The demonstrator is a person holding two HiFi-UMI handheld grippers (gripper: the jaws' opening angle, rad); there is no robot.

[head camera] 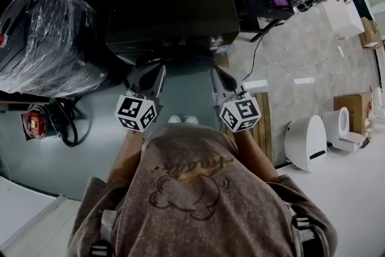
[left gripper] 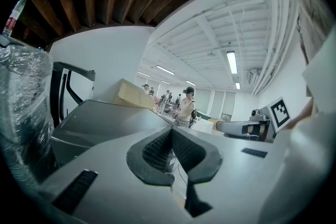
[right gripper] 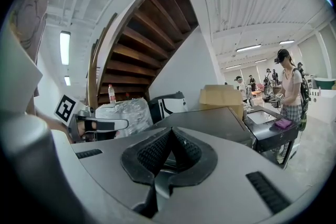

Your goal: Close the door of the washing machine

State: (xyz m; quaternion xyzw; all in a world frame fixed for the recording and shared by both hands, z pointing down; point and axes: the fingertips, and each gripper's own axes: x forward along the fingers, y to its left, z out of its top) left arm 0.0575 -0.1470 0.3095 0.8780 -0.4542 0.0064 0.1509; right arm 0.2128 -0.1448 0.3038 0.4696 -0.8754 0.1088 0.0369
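The left gripper (left gripper: 171, 136) and right gripper (right gripper: 171, 135), both clenched on nothing, hover at the washing machine's (head camera: 171, 3) front edge. Its door cannot be made out, so progress is unclear.

Head view steeply down, gripper views forward, sharing the washing machine (head camera: 171, 3).

No words or numbers can be read. The cursive print on the shirt (head camera: 192, 167) is too blurred; the left cube (head camera: 137, 112) and the right cube (head camera: 240, 114) carry only black-and-white square patterns.
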